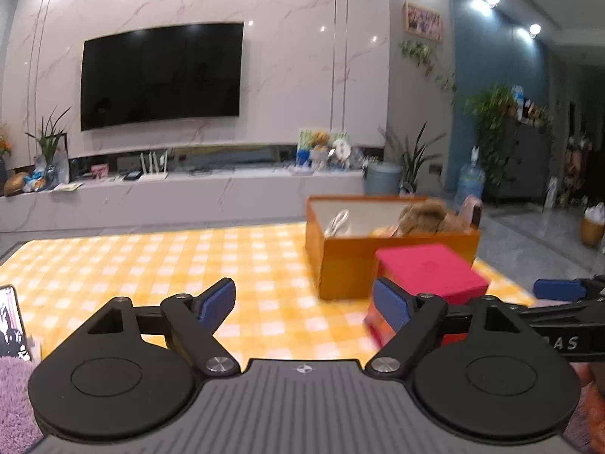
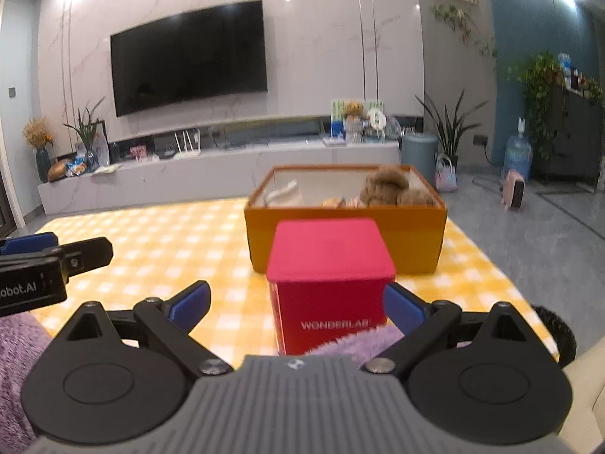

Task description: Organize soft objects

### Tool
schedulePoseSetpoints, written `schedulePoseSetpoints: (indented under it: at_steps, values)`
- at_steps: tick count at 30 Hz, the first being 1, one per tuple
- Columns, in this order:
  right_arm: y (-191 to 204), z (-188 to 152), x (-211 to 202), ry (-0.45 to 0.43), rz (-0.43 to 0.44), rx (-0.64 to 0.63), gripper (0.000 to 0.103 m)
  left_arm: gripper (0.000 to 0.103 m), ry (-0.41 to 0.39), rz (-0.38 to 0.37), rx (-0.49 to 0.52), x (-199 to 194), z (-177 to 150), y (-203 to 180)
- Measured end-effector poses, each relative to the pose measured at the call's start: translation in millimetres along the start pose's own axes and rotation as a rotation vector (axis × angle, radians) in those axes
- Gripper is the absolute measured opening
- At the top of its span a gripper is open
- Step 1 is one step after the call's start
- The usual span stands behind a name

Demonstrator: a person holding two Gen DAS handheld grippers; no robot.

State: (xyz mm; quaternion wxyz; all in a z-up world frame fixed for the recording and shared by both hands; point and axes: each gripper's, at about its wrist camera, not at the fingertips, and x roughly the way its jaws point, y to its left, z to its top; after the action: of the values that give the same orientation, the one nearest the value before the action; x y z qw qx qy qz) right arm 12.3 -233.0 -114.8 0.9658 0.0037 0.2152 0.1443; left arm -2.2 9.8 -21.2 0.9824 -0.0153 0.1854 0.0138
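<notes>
An orange open box (image 2: 344, 238) stands on the yellow checked tablecloth (image 2: 170, 249) and holds a brown plush bear (image 2: 389, 187) and a white soft item (image 2: 281, 193). The box also shows in the left wrist view (image 1: 348, 265) with the bear (image 1: 427, 215). A red box marked WONDERLAB (image 2: 329, 283) stands in front of it, also seen in the left wrist view (image 1: 431, 272). My right gripper (image 2: 297, 308) is open and empty, just short of the red box. My left gripper (image 1: 302, 306) is open and empty, left of the red box. A purple fuzzy item (image 2: 355, 342) lies under the right gripper.
Purple fuzzy fabric (image 1: 15, 401) lies at the near left. A phone (image 1: 11, 321) stands at the table's left edge. A dark fuzzy object (image 2: 556, 333) sits at the near right edge. Beyond the table are a TV (image 2: 189, 56) and a low cabinet (image 2: 211, 174).
</notes>
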Motion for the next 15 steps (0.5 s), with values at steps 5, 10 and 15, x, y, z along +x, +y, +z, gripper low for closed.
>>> schedulePoseSetpoints:
  at_steps: [5,10,15]
  values:
    - [-6.0,-12.5,18.4,0.056,-0.010,0.011,0.096,0.097,0.099,-0.004,-0.004,15.6,-17.5,2.6]
    - [-9.8,-20.4,34.0,0.112,0.006,0.022,0.096,0.097,0.172,0.003,0.032,27.1,-29.8,-1.6]
    - [-7.0,-21.9,38.4,0.117,0.008,0.006,0.096,0.097,0.210,0.010,0.028,29.7,-35.0,1.0]
